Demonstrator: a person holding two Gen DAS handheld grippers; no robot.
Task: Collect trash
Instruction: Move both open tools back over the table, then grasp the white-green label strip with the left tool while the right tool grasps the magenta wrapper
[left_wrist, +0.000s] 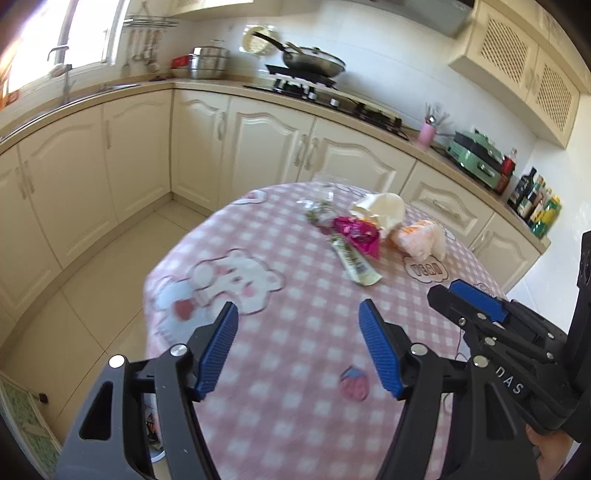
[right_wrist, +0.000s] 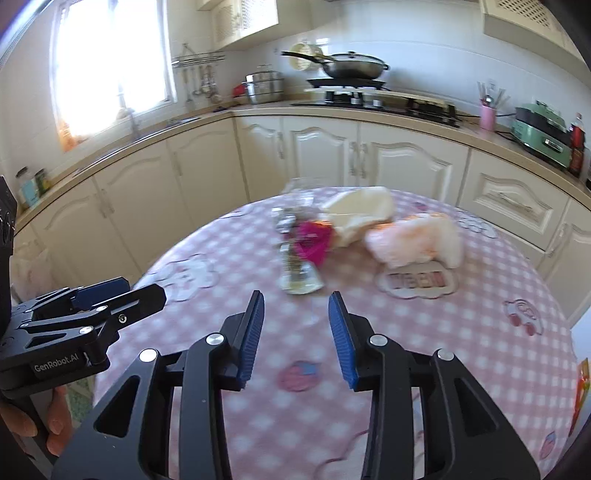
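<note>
We see the kitchen cabinets (left_wrist: 122, 155) wrapping the room well beyond both tongs, w/ a wok (right_wrist: 354, 68) on the stove at the far counter. Below the tongs sits the round table (left_wrist: 295, 424) under a pink checked cloth.

The trash lies in one cluster on the far side of the table, ahead of both tongs and apart from them. Largest to smallest: a crumpled cream cup (left_wrist: 380, 210), farthest out; a pale orange-and-white bag (right_wrist: 417, 240) just beside it, ahead-right of the right tongs; a magenta wrapper (left_wrist: 356, 234) touching the cup's near side; a long pale wrapper (left_wrist: 356, 264) running from the magenta one toward the tongs, nearest of the lot; and a crinkled clear-ish wrapper (left_wrist: 319, 212) at the far left of the pile – blurred, so maybe foil, we can't say.

Left tongs (left_wrist: 298, 341) stand wide, nothing btwn the pads. Right tongs (right_wrist: 296, 334) stand narrower but parted, also holding nothing. Each shows at the edge of the other's view, side by side over the near half of the table.
</note>
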